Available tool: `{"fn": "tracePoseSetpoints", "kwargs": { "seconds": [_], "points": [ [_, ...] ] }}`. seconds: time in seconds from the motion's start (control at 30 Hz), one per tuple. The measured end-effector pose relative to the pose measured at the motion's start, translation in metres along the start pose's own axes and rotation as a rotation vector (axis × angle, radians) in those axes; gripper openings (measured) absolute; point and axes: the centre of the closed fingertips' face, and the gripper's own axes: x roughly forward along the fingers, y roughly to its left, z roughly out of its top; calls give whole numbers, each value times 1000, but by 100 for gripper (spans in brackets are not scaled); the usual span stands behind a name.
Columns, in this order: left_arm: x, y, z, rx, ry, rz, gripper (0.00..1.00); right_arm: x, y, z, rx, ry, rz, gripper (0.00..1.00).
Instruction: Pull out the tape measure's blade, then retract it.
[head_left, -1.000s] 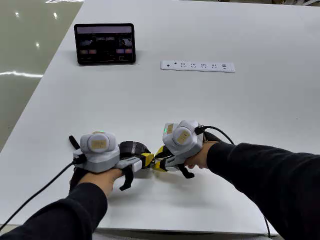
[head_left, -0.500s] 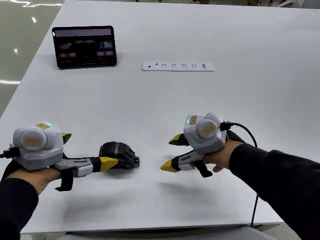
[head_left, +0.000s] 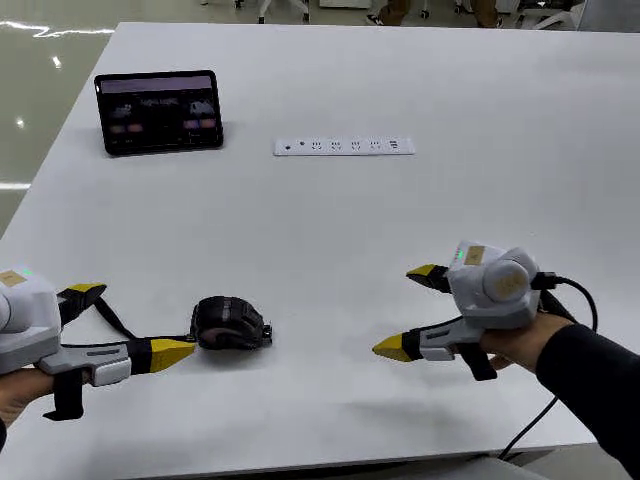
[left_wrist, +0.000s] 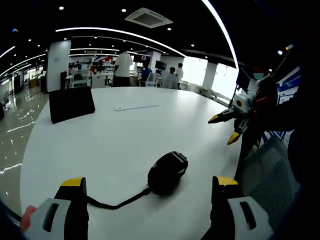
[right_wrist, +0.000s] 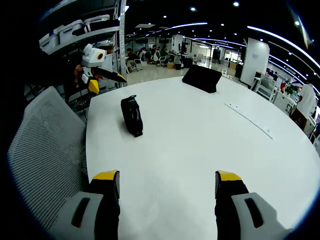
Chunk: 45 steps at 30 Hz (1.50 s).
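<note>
The tape measure (head_left: 228, 322) is lying free on the counter (head_left: 330, 220), blade in, just beside the left gripper (head_left: 130, 321), whose wide, empty jaws are straddling its strap (left_wrist: 117, 203). That strap risks snagging and dragging the case. The right gripper (head_left: 408, 310) is also gaping empty. A second ago both were crowding the case; now they are sitting apart.

Wide open counter (head_left: 330, 230) mid-span; tape measure (head_left: 230, 323) sits near front edge, left part; tablet (head_left: 159, 110), power strip (head_left: 344, 147) toward far edge, well apart from it.
</note>
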Motion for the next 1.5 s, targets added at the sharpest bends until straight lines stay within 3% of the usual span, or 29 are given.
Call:
{"fn": "tracePoseSetpoints", "kwargs": {
  "seconds": [0.13, 0.37, 0.6, 0.73, 0.9, 1.17, 1.5],
  "points": [
    [-12, 5, -4, -8, -18, 22, 100, -25, -8, -7, 28, -23, -45, 78],
    [-31, 9, -3, -23, -46, 37, 100, -63, -17, -33, 45, -3, -97, 88],
    [-48, 20, -7, -3, -23, 69, 100, -101, -25, -57, 101, -29, -200, 94],
    [-59, 27, -10, 5, -23, 88, 100, -116, -22, -71, 175, -35, -181, 100],
    [-66, 32, -16, -12, -18, 98, 100, -135, -27, -85, 174, -23, -217, 100],
    [-68, 27, -18, -10, -4, 92, 100, -147, -26, -100, 176, 10, -236, 100],
    [-64, 28, -13, 14, 1, 85, 100, -143, -28, -96, 172, 6, -236, 100]
  ]
}}
